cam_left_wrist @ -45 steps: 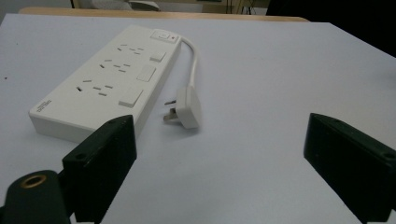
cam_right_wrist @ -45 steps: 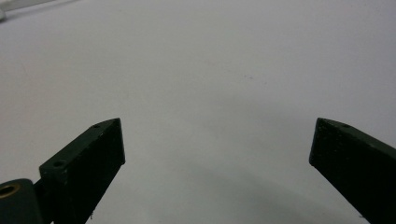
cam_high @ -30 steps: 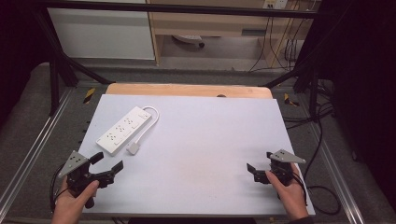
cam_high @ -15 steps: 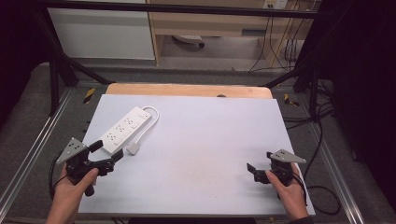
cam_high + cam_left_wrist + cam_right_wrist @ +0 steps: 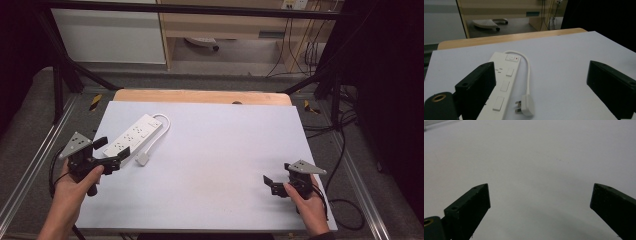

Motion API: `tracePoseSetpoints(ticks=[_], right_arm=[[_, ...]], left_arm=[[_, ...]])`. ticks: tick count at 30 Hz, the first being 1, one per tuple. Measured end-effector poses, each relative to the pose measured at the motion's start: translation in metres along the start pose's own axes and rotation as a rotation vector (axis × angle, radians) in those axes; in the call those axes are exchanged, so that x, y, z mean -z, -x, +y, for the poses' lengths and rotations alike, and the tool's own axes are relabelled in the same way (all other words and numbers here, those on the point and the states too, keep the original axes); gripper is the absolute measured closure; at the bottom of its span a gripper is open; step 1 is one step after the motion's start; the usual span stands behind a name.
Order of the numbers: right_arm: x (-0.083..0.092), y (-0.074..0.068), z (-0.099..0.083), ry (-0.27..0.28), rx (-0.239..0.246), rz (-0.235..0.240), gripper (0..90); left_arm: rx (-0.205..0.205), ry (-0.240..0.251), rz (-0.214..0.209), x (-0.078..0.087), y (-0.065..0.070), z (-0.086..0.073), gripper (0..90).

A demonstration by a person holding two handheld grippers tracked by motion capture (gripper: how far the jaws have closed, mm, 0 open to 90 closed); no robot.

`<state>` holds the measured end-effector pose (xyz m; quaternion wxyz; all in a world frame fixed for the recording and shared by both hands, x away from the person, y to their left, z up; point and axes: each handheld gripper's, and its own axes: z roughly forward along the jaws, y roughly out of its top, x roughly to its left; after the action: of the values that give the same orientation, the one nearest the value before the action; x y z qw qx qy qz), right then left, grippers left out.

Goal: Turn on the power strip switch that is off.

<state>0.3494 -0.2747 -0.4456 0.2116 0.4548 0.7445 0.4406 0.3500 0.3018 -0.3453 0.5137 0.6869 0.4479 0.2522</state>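
Left gripper (image 5: 109,152) sits at near-left of the table (image 5: 225,150), jaws spread wide, nothing between them yet. It points at the near end of the white power strip (image 5: 133,136), just beside it; in the left gripper view the strip (image 5: 505,82) lies ahead, running under the left jaw. The strip lies flat, diagonal, on the left half of the table, switch end far. Its short white cable (image 5: 527,72) loops from the far end back along the right side, and the plug (image 5: 526,108) lies beside the strip's near end, pins pointing left.

Right gripper (image 5: 274,185) rests at near-right, well apart from the strip, jaws wide, holding nothing; bare table (image 5: 536,165) ahead of it.

Step in hand looks like a reach for the strip or the plug. To do it well: centre the target between the jaws first, since the strip now sits off to the left jaw's side. Come in low, straddle across the narrow width, and close squarely. If going for the plug, grip the body, not the pins or cable.
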Motion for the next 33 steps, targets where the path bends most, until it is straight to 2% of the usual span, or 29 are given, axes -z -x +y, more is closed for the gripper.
tracePoseSetpoints(ticks=[20, 23, 26, 33], right_arm=[[-0.001, -0.003, 0.001, -0.005, 0.007, 0.002, 2.9], [-0.001, -0.003, 0.001, -0.005, 0.010, 0.000, 2.7], [-0.001, -0.003, 0.001, -0.005, 0.007, -0.001, 2.8], [-0.001, -0.003, 0.001, -0.004, 0.007, 0.000, 2.7]], left_arm=[[-0.001, -0.045, 0.007, -0.035, -0.010, 0.012, 8.4], [-0.013, -0.053, 0.005, -0.040, -0.007, 0.014, 8.4], [-0.014, -0.055, -0.019, -0.044, -0.002, 0.019, 8.0], [-0.044, -0.066, -0.005, -0.054, 0.002, 0.027, 8.1]])
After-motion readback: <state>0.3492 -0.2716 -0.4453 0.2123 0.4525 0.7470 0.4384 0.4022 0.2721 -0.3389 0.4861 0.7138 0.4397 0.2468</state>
